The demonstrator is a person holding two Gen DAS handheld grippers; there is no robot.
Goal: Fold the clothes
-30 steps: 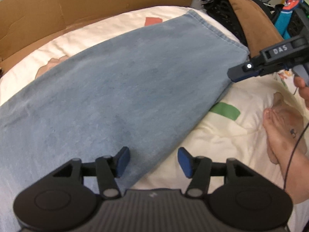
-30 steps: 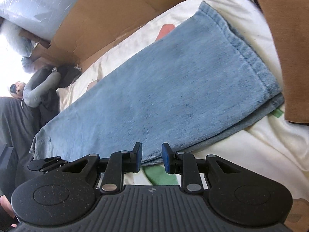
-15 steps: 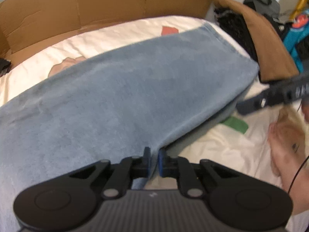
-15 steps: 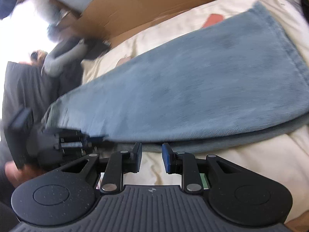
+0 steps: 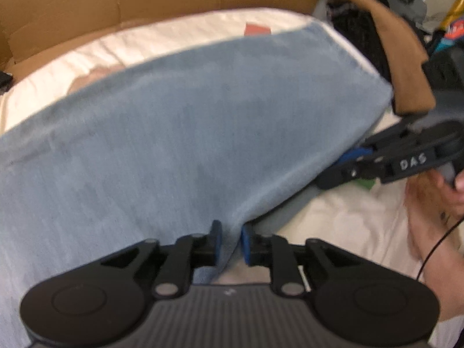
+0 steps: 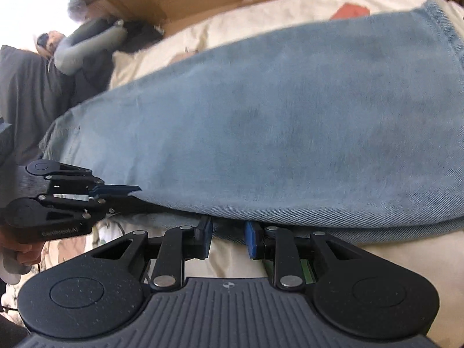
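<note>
Light blue jeans (image 5: 188, 133) lie folded lengthwise on a cream bed sheet (image 5: 342, 226). My left gripper (image 5: 230, 237) is at their near edge, with a fold of denim filling the gap between its blue pads; its jaws are opening slightly. In the right wrist view the left gripper (image 6: 127, 190) pinches the same edge of the jeans (image 6: 275, 121) at the left. My right gripper (image 6: 228, 232) stands narrowly open, its tips tucked just under the upper layer's edge, with only sheet and the lower layer in its gap. From the left wrist it appears as the right gripper (image 5: 348, 162) at the right.
A cardboard wall (image 5: 145, 5) runs behind the bed. A brown cloth (image 5: 406, 66) and dark clothes lie past the jeans' hem at the right. Grey and dark garments (image 6: 87, 46) are heaped beyond the waist end. A person's hand (image 5: 452, 185) holds the right gripper's handle.
My left gripper went from wide open to closed on the jeans' near edge, lifting a fold. My right gripper slid along that edge towards the left one and rolled.
</note>
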